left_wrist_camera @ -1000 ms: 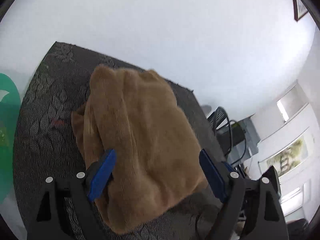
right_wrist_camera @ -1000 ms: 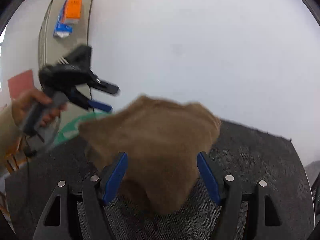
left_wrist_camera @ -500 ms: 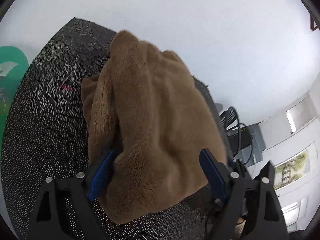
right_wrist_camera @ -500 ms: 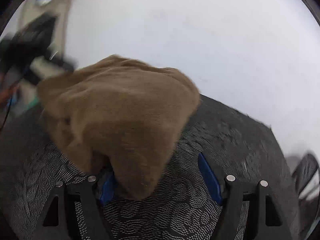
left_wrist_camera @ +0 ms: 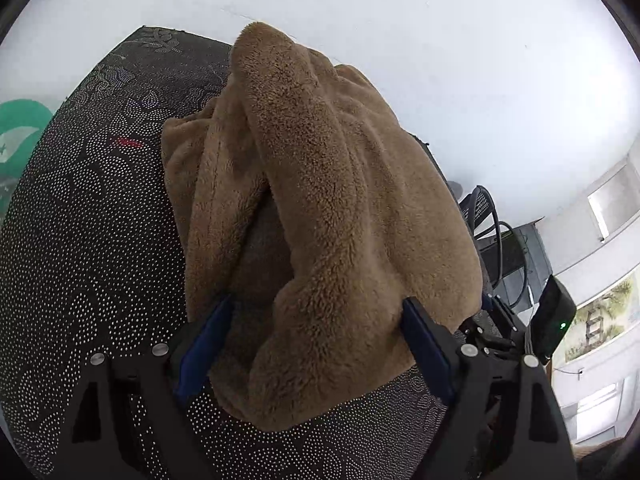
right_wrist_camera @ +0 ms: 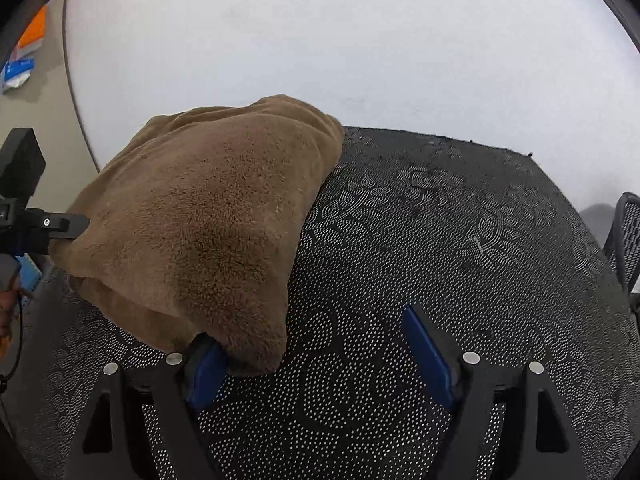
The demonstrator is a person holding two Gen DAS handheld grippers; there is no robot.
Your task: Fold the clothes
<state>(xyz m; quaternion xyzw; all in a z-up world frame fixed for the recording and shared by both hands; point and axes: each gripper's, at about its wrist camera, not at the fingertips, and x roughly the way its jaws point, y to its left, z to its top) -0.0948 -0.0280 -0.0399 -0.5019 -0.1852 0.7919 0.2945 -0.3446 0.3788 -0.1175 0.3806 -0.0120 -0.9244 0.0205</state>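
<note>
Surface — black woven mat with a white dotted swirl pattern [right_wrist_camera: 460, 232], laid over a white round table [right_wrist_camera: 340, 40]; the mat's far edge runs from 9 to 2 o'clock in the right wrist view.

Garment — brown fleece garment, folded into a thick bundle [left_wrist_camera: 320, 208], lying on the mat; in the right wrist view [right_wrist_camera: 200, 216] it sits at 9 to 10 o'clock.

Left gripper [left_wrist_camera: 316, 340]: black frame, blue pads, jaws spread wide, the fleece bulging between them; not clamped.

Right gripper [right_wrist_camera: 320, 356]: jaws spread apart. The bundle's near corner drapes over the left blue pad [right_wrist_camera: 204, 372]; the right pad stands clear over bare mat.

Room — green disc with white markings [left_wrist_camera: 20, 136] at 9 o'clock off the mat's edge; black mesh chair [left_wrist_camera: 492, 240] at 3 o'clock; framed landscape picture [left_wrist_camera: 600, 320] on a white wall at 4 o'clock; orange and blue packets [right_wrist_camera: 24, 52] on a grey floor at 10 o'clock.
</note>
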